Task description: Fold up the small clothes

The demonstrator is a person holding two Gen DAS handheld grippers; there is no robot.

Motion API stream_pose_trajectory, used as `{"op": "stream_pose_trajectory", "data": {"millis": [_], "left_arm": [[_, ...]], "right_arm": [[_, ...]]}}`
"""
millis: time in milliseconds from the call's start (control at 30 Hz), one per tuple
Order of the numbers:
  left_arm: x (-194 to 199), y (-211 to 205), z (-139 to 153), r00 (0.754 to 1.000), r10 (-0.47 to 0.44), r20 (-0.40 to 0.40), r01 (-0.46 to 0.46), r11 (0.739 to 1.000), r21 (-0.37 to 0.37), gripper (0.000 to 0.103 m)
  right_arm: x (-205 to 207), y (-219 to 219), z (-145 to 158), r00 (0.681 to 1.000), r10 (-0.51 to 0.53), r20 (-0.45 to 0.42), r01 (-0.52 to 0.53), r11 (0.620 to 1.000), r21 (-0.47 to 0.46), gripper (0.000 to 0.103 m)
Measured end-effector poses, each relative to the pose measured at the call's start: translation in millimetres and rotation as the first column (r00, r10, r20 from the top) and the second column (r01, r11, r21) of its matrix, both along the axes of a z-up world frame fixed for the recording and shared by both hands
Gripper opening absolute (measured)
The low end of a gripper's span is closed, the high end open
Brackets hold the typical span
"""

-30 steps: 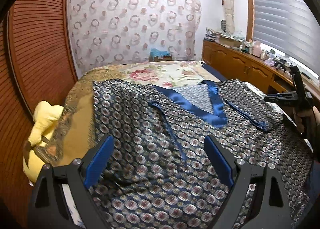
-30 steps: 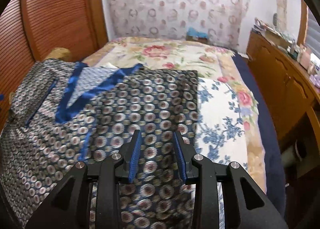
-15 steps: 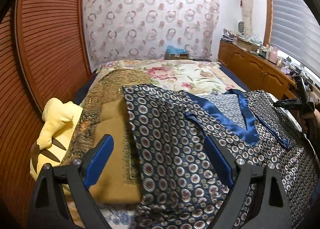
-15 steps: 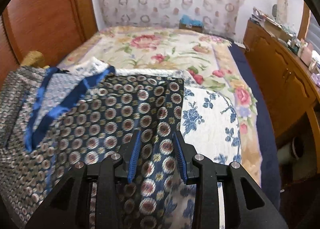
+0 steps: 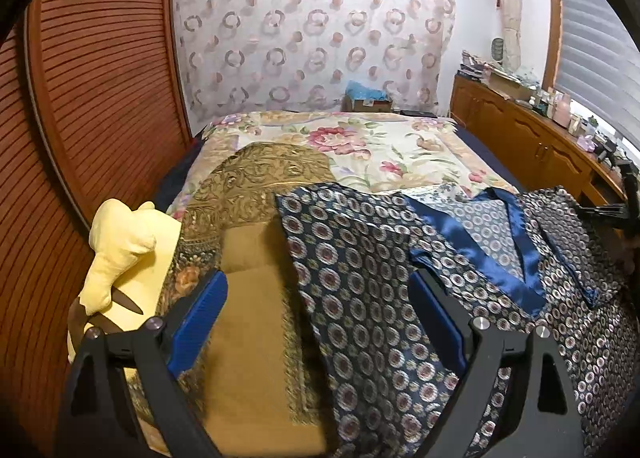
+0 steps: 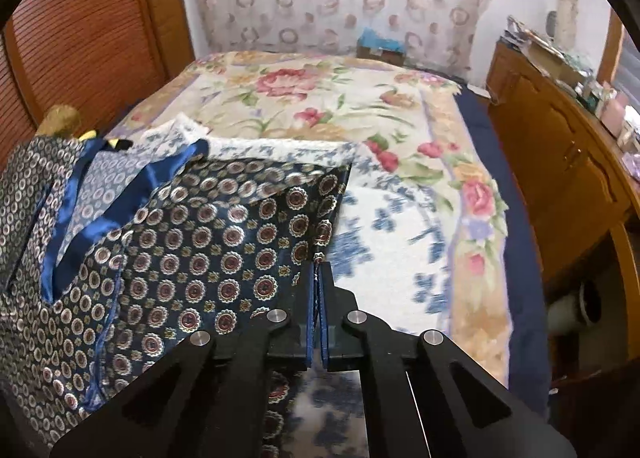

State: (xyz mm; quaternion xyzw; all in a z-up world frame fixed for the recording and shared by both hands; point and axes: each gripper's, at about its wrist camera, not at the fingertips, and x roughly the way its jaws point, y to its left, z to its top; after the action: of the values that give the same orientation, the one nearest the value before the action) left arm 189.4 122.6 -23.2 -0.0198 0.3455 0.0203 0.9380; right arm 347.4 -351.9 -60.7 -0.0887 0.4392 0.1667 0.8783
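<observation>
A dark blue vest patterned with circles and trimmed in blue satin point(image 5: 360, 278) lies spread on the bed. My left gripper point(image 5: 316, 290) hovers open over its left edge, with one finger above the gold cloth and the other above the vest. In the right wrist view my right gripper point(image 6: 319, 274) is shut on the right side edge of the vest point(image 6: 224, 250), and the fabric rises to the pads in a fold. The right gripper also shows at the far right of the left wrist view point(image 5: 624, 210).
A yellow plush toy point(image 5: 120, 246) and a gold patterned cloth point(image 5: 256, 298) lie left of the vest. The floral bedspread point(image 6: 320, 98) stretches beyond. A slatted wooden door point(image 5: 100, 98) stands on the left, and a cluttered wooden cabinet point(image 6: 560, 162) on the right.
My right gripper has closed onto the vest's right edge, which now lifts in a fold. My left gripper has shifted left, from over the vest's middle to its left edge.
</observation>
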Motion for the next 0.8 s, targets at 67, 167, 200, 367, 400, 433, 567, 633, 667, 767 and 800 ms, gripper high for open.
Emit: {"op": "stream_pose_trajectory", "data": {"millis": [67, 167, 200, 367, 400, 433, 567, 633, 667, 767, 800], "left_arm": [[7, 8, -2, 1.0, 0.013, -0.012, -0.013, 1.0, -0.005, 0.092], [16, 19, -8, 0.999, 0.022, -0.031, -0.022, 1.0, -0.017, 0.092], [19, 23, -10, 0.999, 0.023, -0.037, -0.024, 0.999, -0.024, 0.092], [29, 36, -13, 0.999, 0.026, -0.047, -0.029, 0.998, -0.054, 0.086], [31, 38, -13, 0.998, 0.025, -0.05, -0.028, 0.998, -0.061, 0.084], [33, 40, -14, 0.998, 0.024, -0.054, -0.027, 0.997, -0.068, 0.082], [40, 44, -17, 0.997, 0.002, -0.075, -0.011, 0.993, -0.119, 0.064], [43, 42, -18, 0.997, -0.01, -0.08, 0.0, 0.992, -0.127, 0.06], [45, 40, -17, 0.997, -0.014, -0.08, 0.004, 0.993, -0.122, 0.06], [52, 34, -16, 0.996, -0.032, -0.083, 0.021, 0.993, -0.12, 0.058], [54, 32, -15, 0.996, -0.037, -0.084, 0.027, 0.992, -0.122, 0.055]], "right_arm": [[4, -5, 3, 1.0, -0.002, -0.004, 0.002, 1.0, 0.011, 0.003], [15, -11, 4, 1.0, -0.018, -0.01, 0.018, 1.0, 0.016, 0.028], [19, -11, 2, 1.0, -0.016, -0.02, 0.016, 1.0, 0.026, 0.037], [38, -9, -17, 0.998, -0.028, -0.064, 0.029, 0.999, 0.019, 0.041], [40, -9, -20, 0.997, -0.03, -0.068, 0.031, 0.999, 0.022, 0.041], [41, -8, -22, 0.997, -0.029, -0.069, 0.03, 0.999, 0.025, 0.042], [41, -7, -26, 0.999, -0.026, -0.031, 0.027, 0.999, 0.029, 0.042], [40, -8, -27, 1.0, -0.028, -0.011, 0.028, 0.999, 0.039, 0.042], [39, -8, -27, 1.0, -0.029, -0.003, 0.029, 0.999, 0.043, 0.042], [37, -9, -29, 0.999, -0.031, 0.01, 0.031, 0.998, 0.051, 0.042], [37, -9, -29, 0.999, -0.031, 0.01, 0.031, 0.998, 0.051, 0.042]]}}
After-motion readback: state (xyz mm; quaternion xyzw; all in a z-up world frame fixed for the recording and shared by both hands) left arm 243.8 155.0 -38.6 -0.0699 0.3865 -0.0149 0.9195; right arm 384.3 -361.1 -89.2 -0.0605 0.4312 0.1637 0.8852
